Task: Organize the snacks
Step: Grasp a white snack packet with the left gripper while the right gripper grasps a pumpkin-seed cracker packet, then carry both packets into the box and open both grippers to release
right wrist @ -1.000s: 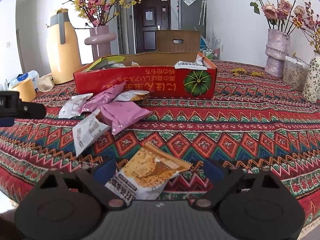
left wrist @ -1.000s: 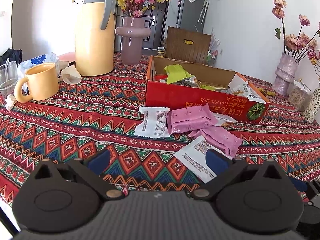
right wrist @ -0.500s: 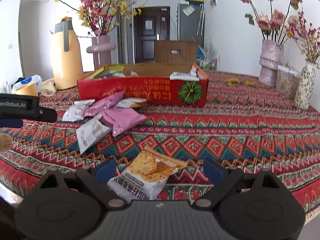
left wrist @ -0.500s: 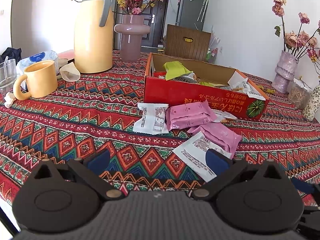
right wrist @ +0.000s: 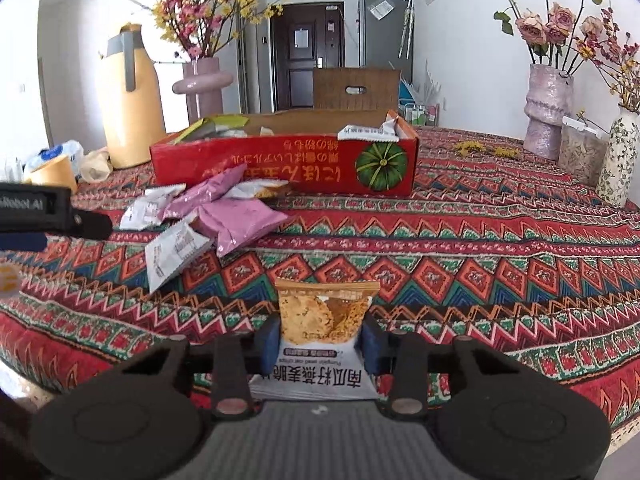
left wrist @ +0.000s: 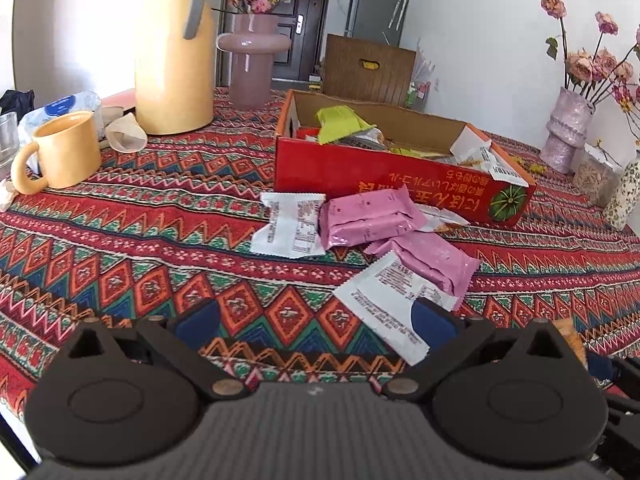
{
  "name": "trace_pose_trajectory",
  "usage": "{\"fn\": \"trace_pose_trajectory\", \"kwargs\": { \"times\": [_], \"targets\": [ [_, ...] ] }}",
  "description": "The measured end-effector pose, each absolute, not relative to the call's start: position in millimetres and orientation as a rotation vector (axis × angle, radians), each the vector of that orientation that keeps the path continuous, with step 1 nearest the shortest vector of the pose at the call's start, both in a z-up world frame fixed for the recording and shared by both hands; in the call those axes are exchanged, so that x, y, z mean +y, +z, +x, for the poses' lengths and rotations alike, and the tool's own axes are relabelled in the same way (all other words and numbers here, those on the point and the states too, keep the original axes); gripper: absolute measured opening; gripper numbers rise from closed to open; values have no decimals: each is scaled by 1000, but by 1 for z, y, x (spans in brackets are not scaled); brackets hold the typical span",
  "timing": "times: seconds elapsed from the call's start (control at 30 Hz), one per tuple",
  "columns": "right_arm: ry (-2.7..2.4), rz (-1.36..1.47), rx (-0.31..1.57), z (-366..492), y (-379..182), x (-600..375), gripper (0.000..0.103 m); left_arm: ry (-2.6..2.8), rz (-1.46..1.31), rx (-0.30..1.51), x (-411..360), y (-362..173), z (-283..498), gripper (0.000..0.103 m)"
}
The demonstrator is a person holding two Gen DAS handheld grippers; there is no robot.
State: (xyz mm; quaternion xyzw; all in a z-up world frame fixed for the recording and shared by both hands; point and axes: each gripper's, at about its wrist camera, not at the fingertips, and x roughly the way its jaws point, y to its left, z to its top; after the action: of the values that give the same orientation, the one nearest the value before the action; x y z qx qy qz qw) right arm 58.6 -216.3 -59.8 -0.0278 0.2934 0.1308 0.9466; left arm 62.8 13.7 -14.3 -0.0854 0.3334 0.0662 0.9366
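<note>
Right claw [right wrist: 320,339] closing, pads against crisp packet [right wrist: 324,312]. Firm squeeze advised before lift toward box [right wrist: 288,166] at 12 o'clock. Left claw [left wrist: 316,316] held wide, empty.

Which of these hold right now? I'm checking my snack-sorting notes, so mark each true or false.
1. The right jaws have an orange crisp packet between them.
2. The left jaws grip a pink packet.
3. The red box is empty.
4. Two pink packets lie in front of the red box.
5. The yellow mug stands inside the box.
1. True: the right gripper is closing on the orange crisp packet.
2. False: the left gripper stands open, holding nothing.
3. False: the red box holds snack packets.
4. True: the pink packets lie on the tablecloth there.
5. False: the yellow mug stands on the cloth, apart from the box.
</note>
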Motion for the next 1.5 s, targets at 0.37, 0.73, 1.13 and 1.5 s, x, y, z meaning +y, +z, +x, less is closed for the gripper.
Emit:
{"fn": "trace_pose_trajectory", "kwargs": {
  "times": [0.37, 0.73, 1.13, 1.5],
  "targets": [
    [205, 20, 525, 66, -49, -247, 39, 168, -171, 778, -18, -15, 112, 103],
    [193, 66, 542, 74, -59, -260, 39, 193, -137, 837, -34, -31, 132, 89],
    [204, 74, 548, 74, -61, -259, 39, 140, -89, 852, -26, -40, 117, 73],
    [211, 65, 548, 73, -60, -255, 39, 76, -36, 803, -28, -41, 111, 50]
  ]
}}
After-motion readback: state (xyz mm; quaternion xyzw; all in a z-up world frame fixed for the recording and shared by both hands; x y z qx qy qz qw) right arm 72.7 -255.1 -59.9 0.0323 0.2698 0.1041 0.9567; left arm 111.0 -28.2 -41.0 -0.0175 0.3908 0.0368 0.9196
